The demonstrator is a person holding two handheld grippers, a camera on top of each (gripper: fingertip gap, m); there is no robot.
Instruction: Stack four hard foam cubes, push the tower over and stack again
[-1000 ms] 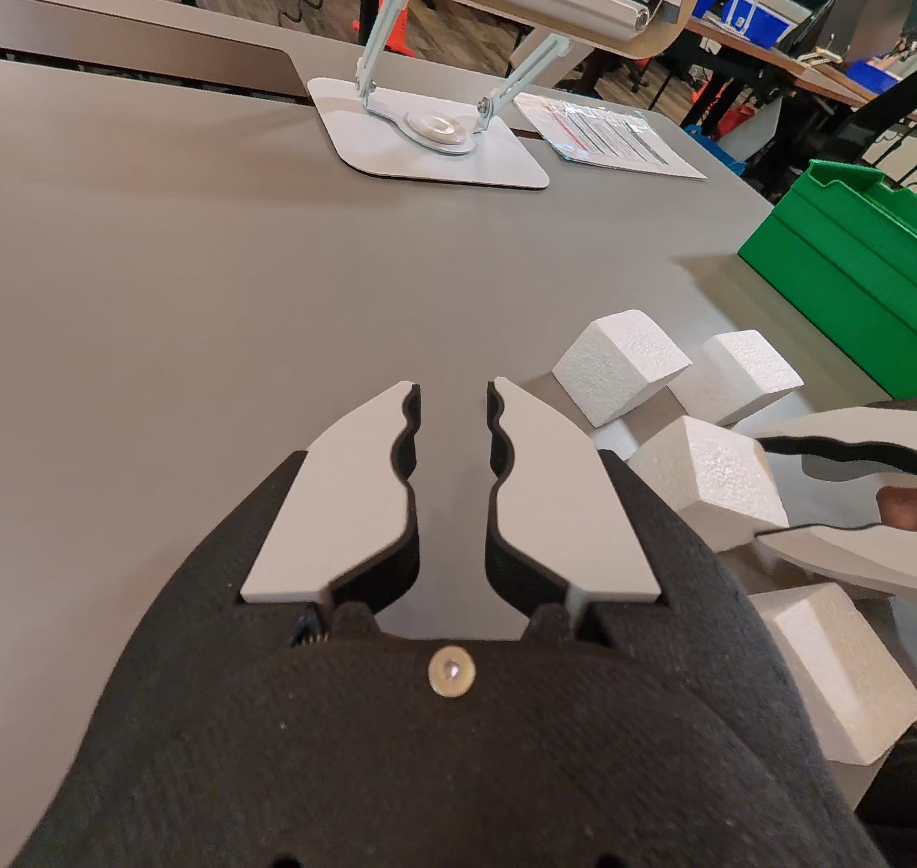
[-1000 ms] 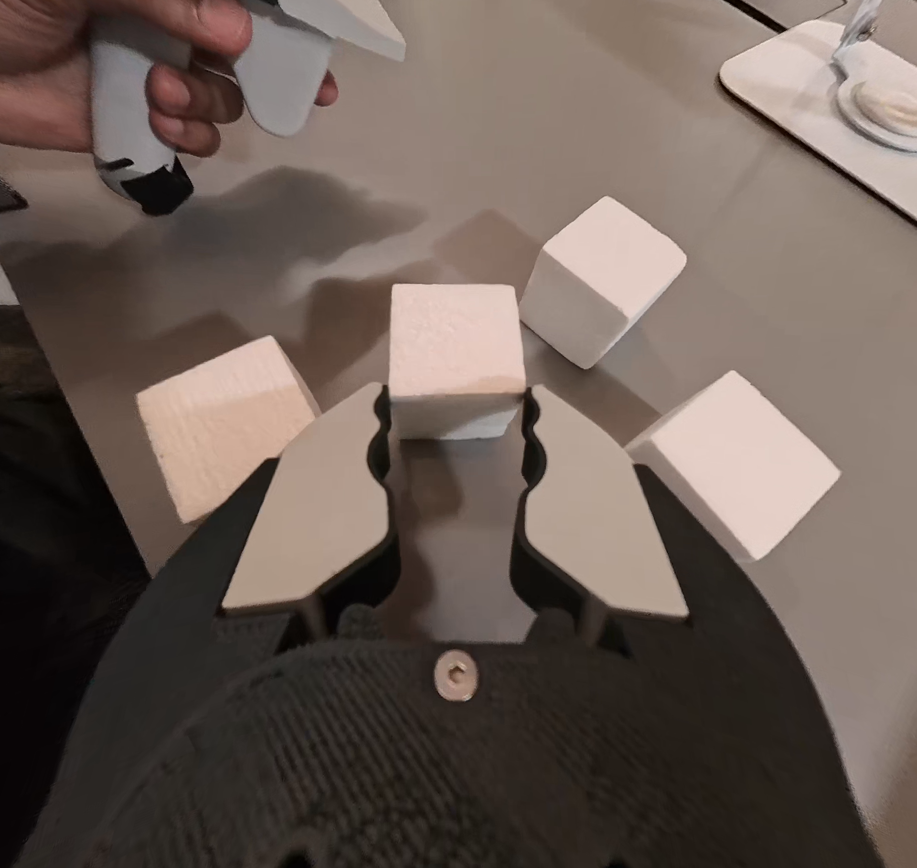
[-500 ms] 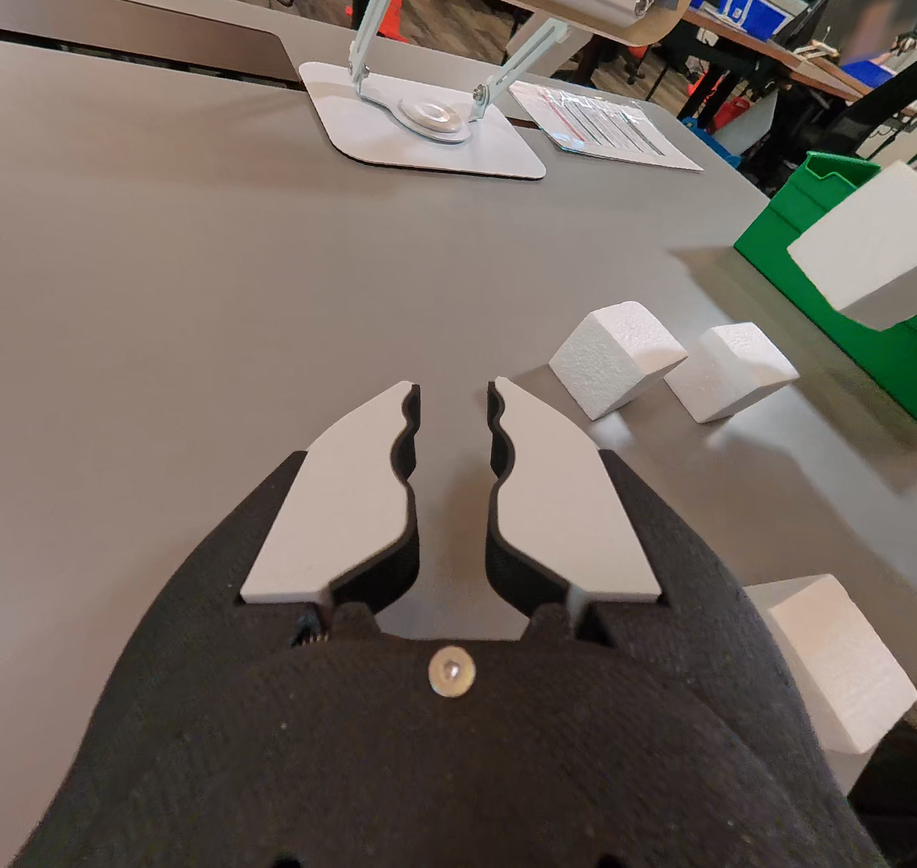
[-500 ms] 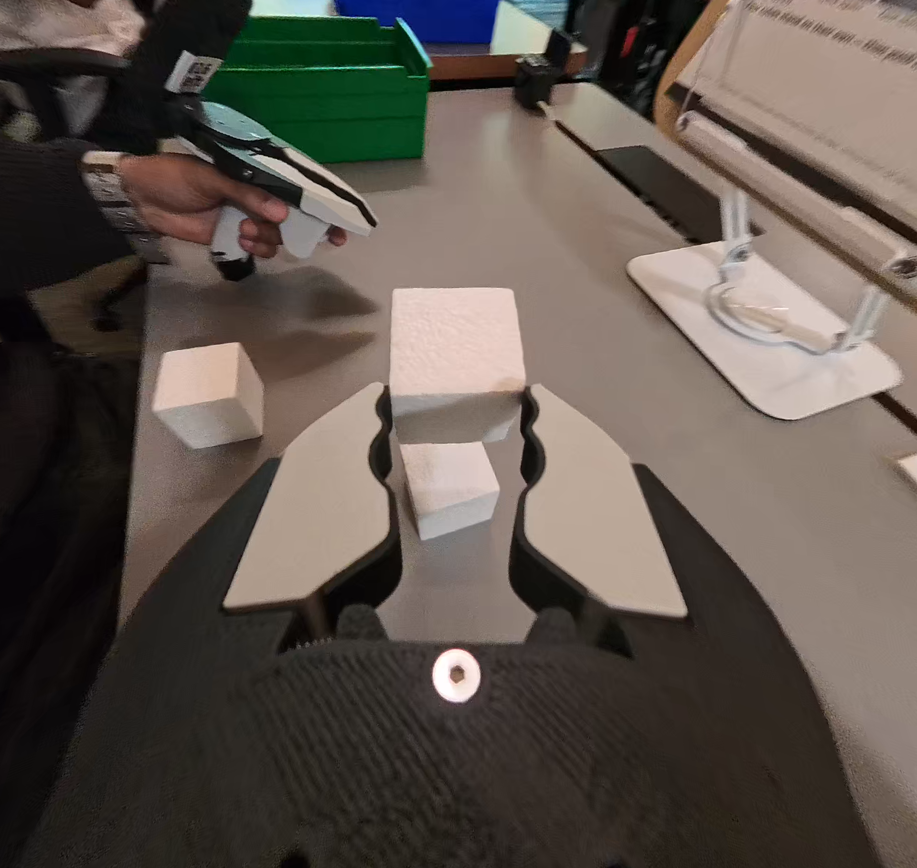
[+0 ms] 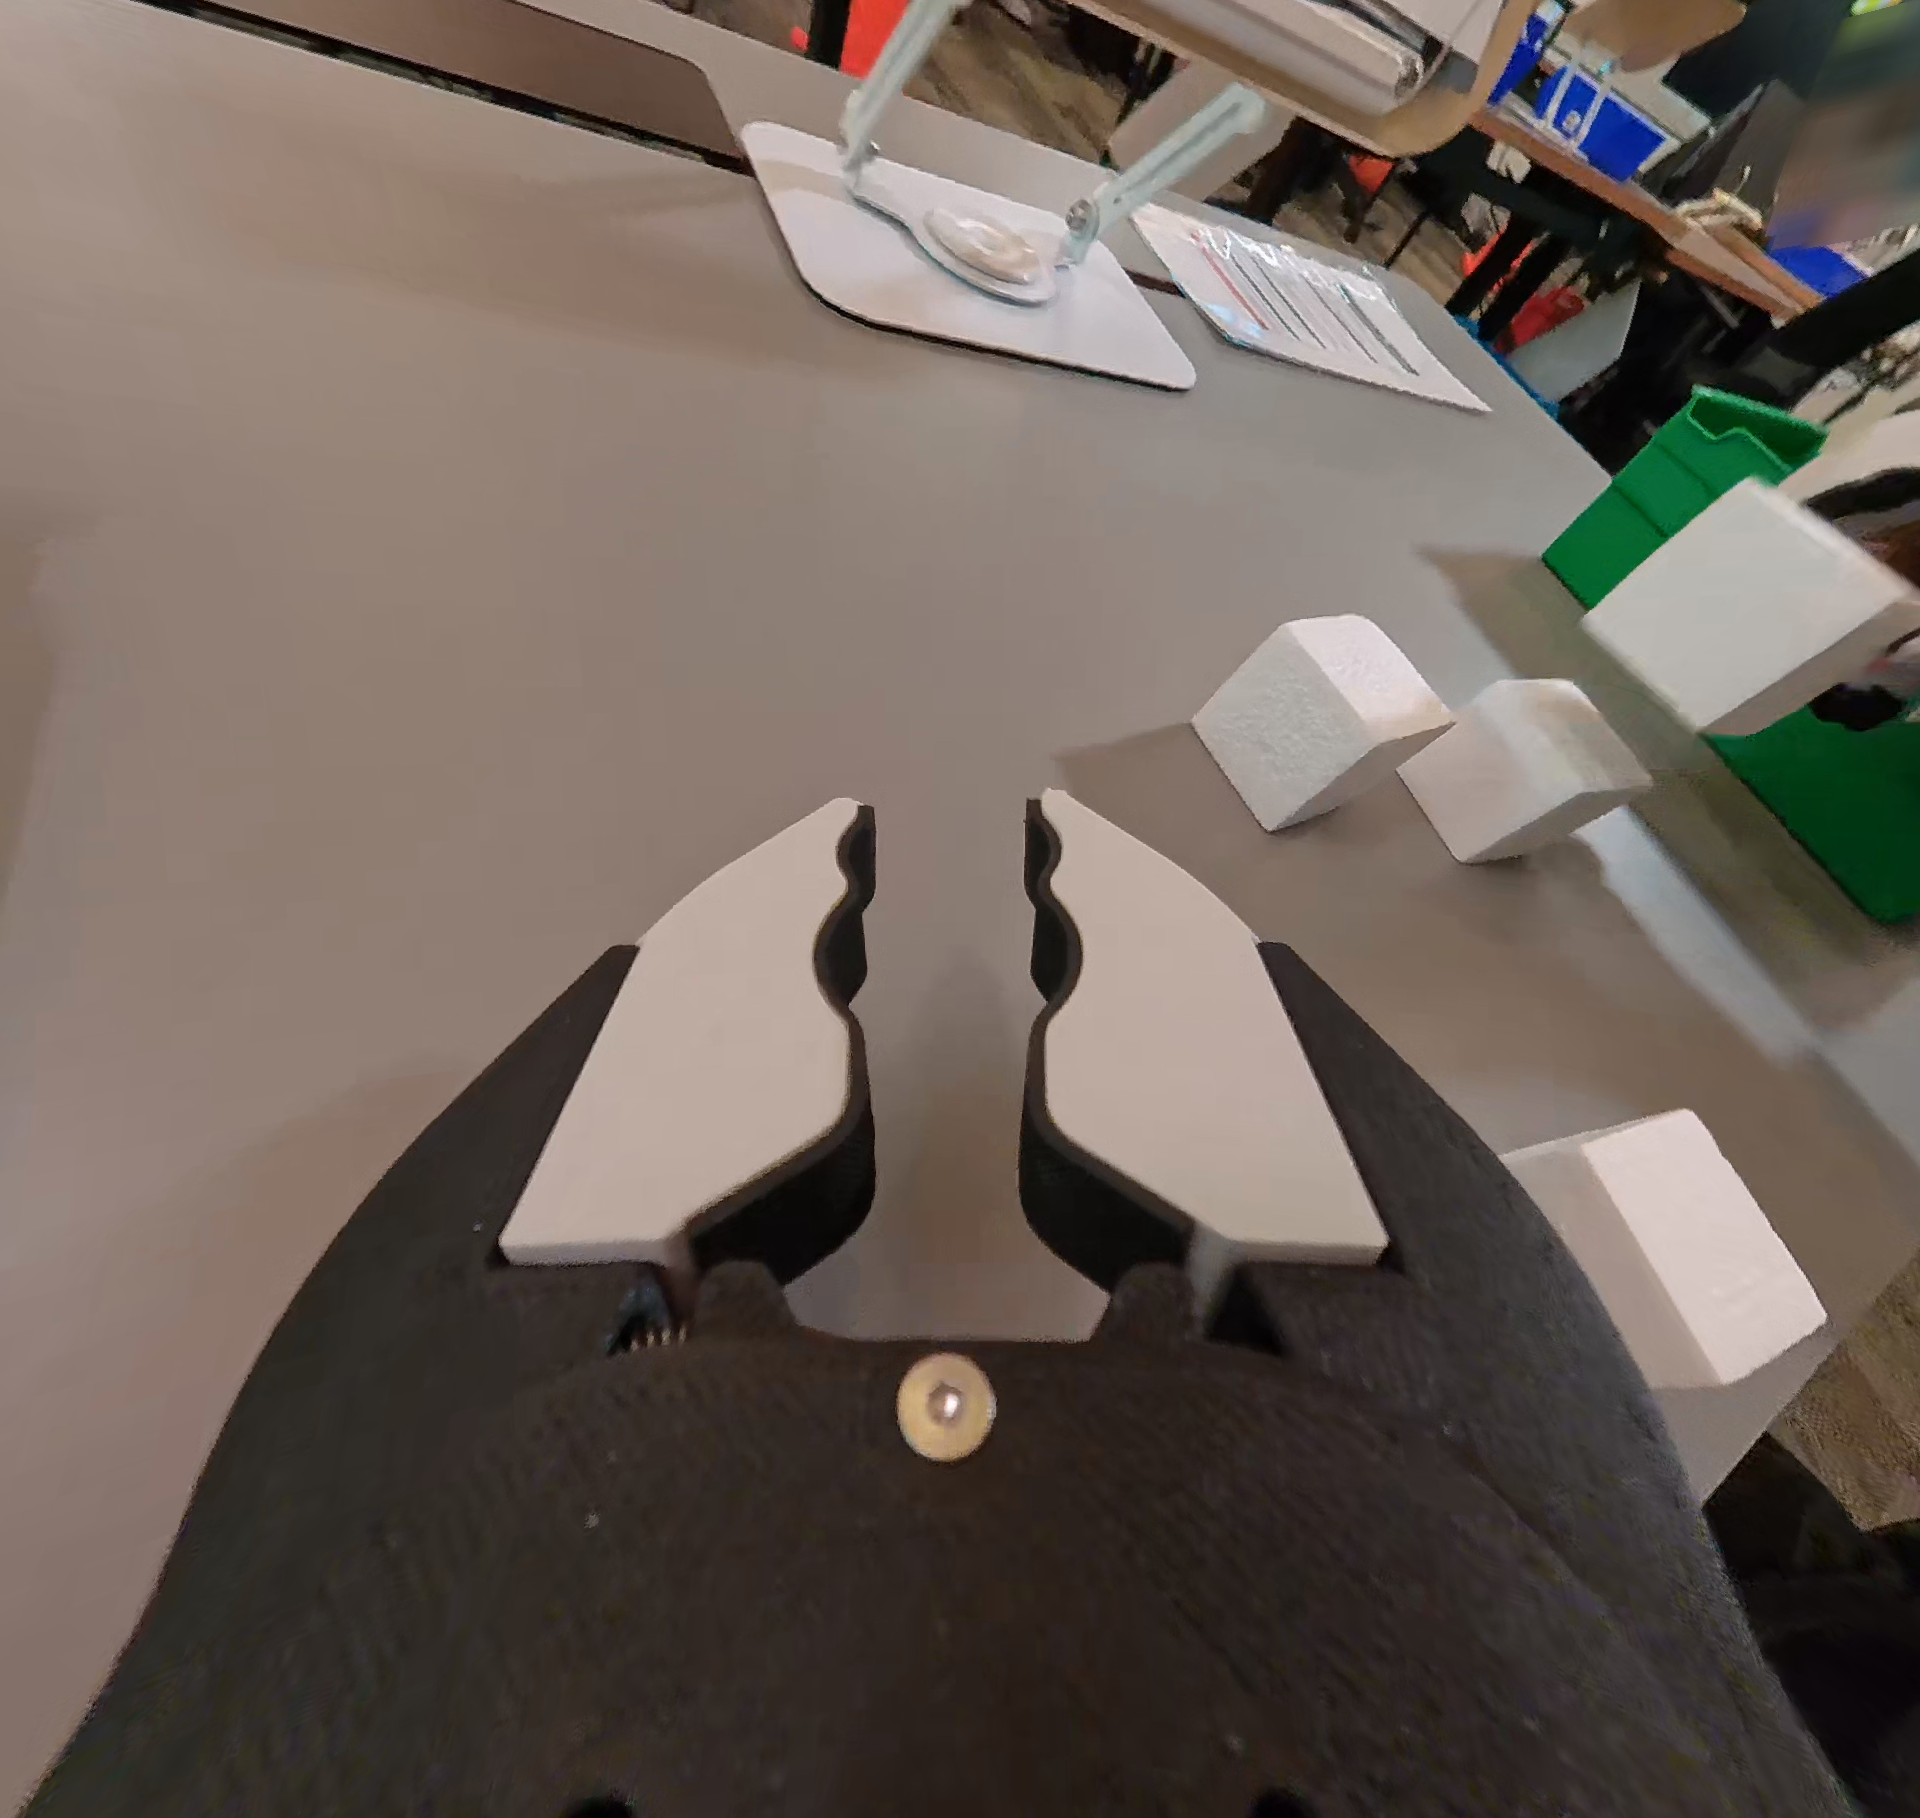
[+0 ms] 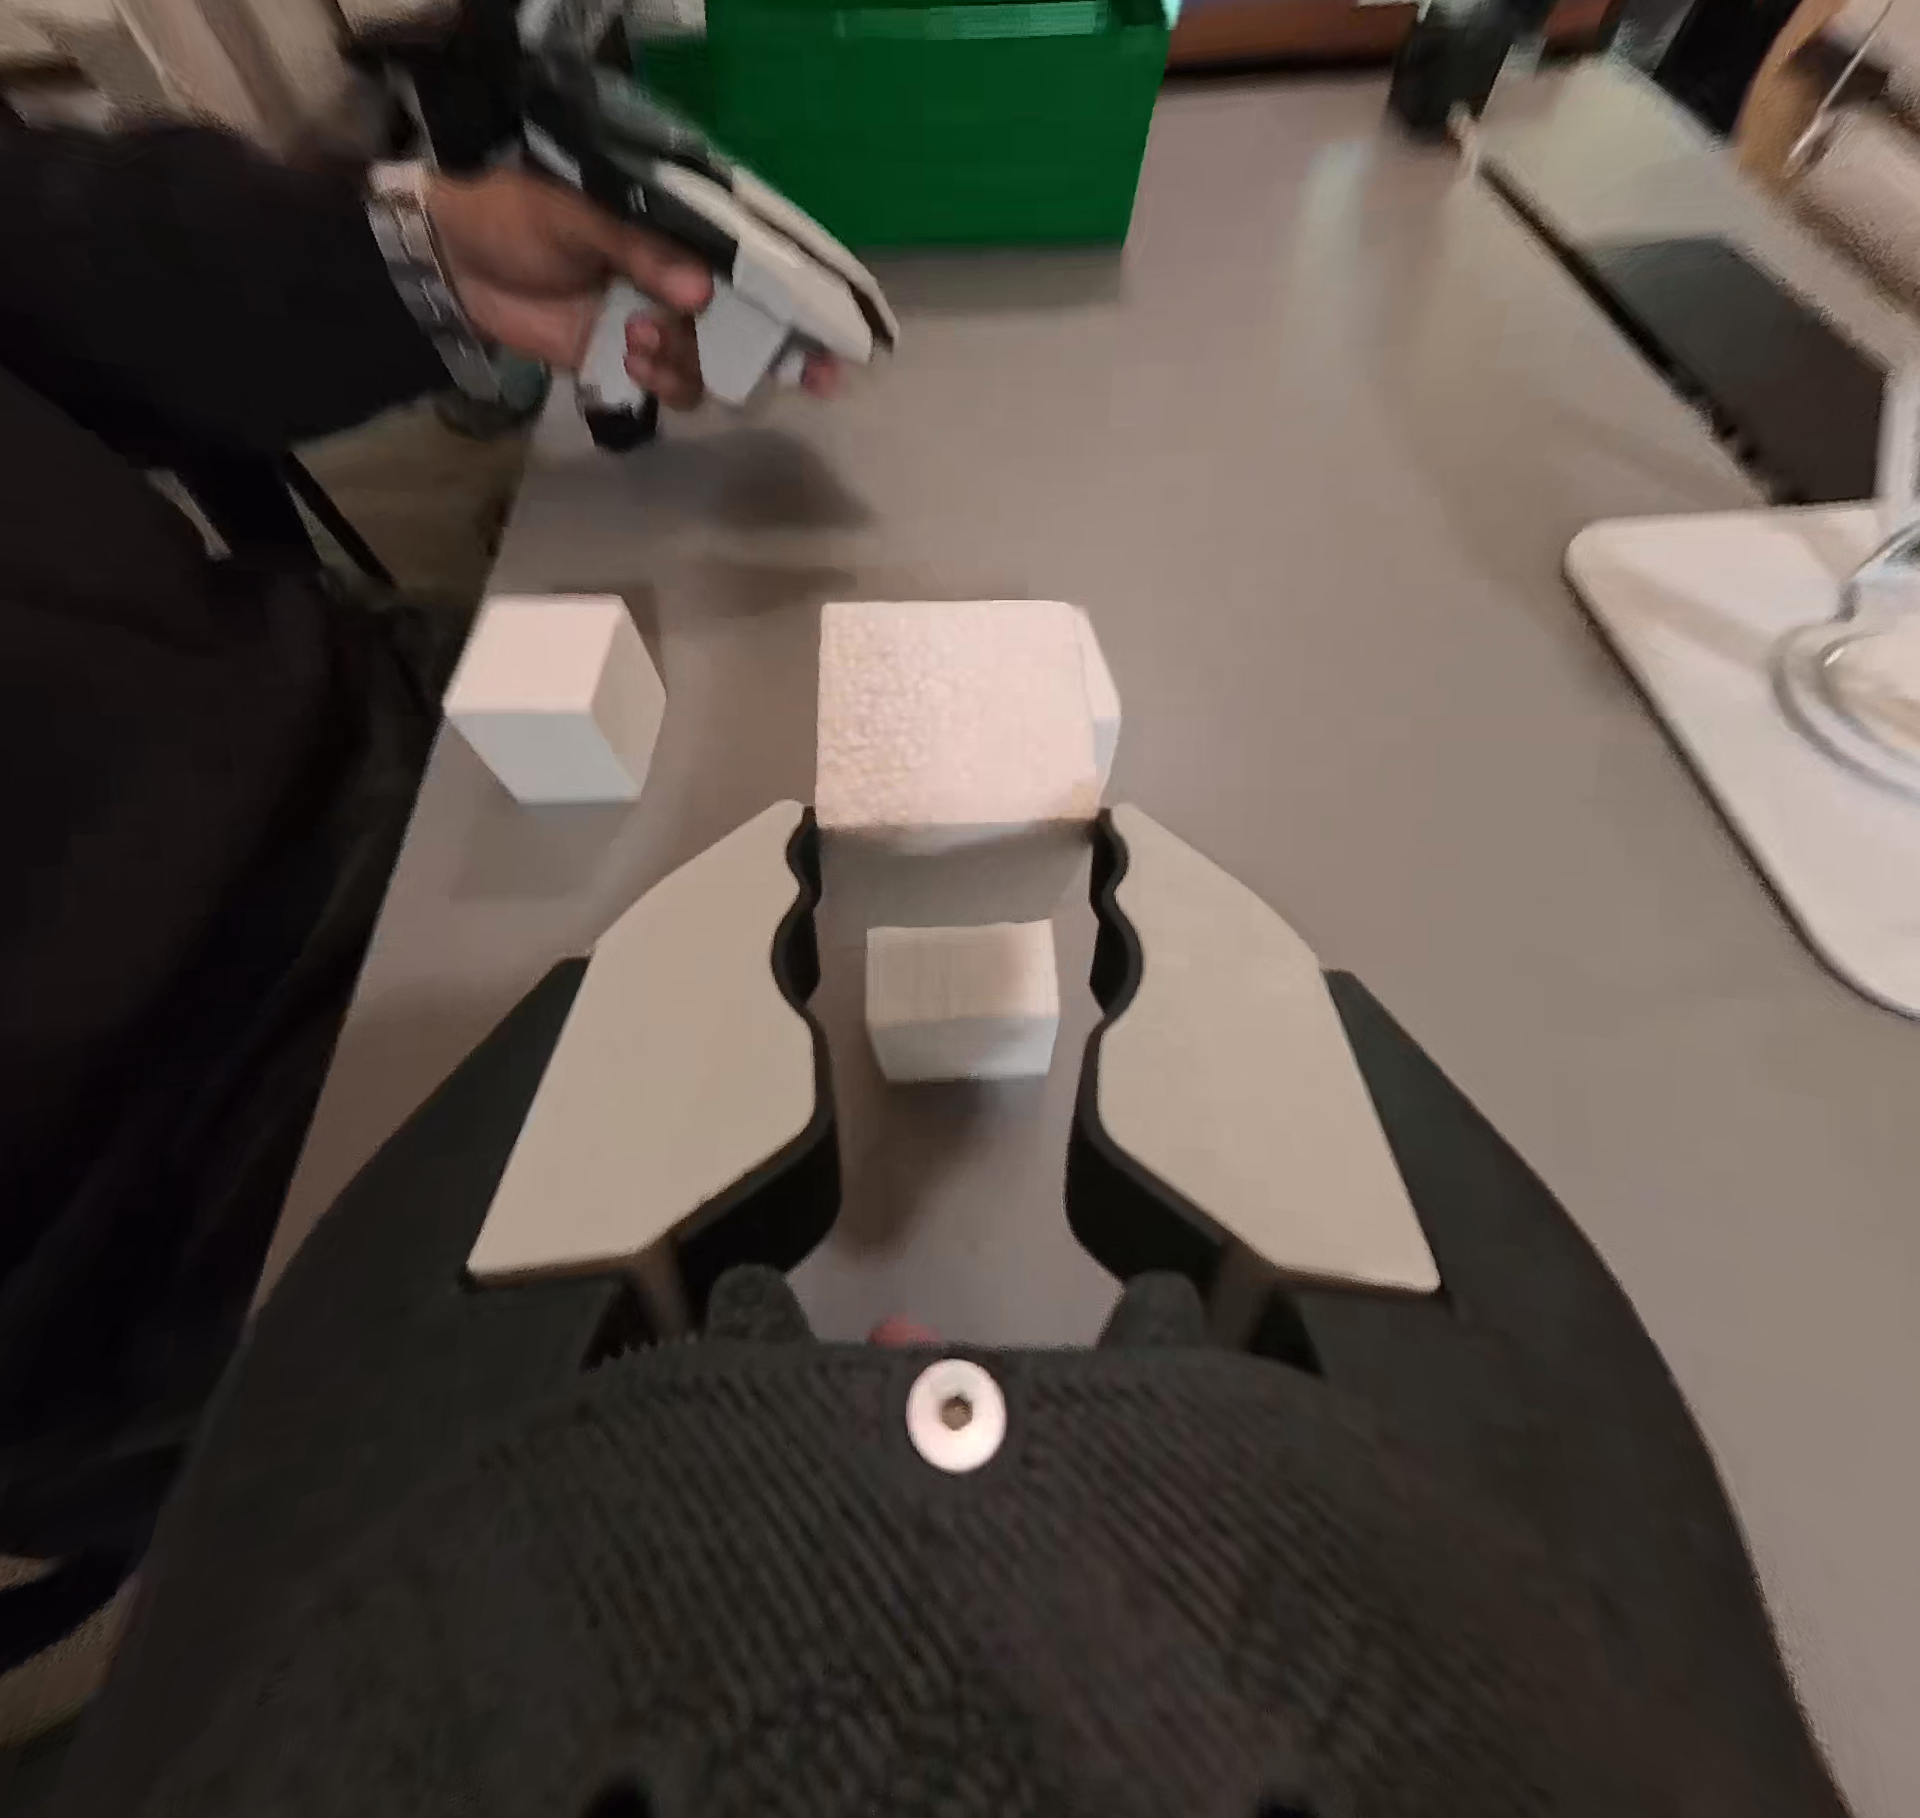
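Observation:
My right gripper [image 6: 953, 823] is shut on a white foam cube [image 6: 951, 719] and holds it in the air above the grey table [image 6: 1299, 521]. A second foam cube [image 6: 961, 999] lies on the table below, seen between the fingers. A third cube [image 6: 556, 693] lies to the left near the table edge. My left gripper [image 5: 951, 812] is open and empty, low over bare table. To its right lie three foam cubes [image 5: 1320, 719] [image 5: 1522, 766] [image 5: 1662, 1259]. The held cube [image 5: 1745, 615] hangs at the right edge of the left wrist view.
A green bin [image 6: 935, 95] stands at the far end of the table and shows in the left wrist view [image 5: 1704, 490]. A white stand base [image 5: 966, 262] and a laminated sheet [image 5: 1309, 314] lie at the back. A hand [image 6: 551, 262] holds the left gripper [image 6: 790, 303]. Left tips to right tips: about 30 cm.
My right gripper has lifted the foam cube off the table and carried it up above the other cubes. My left gripper has stayed open and nearly in place.

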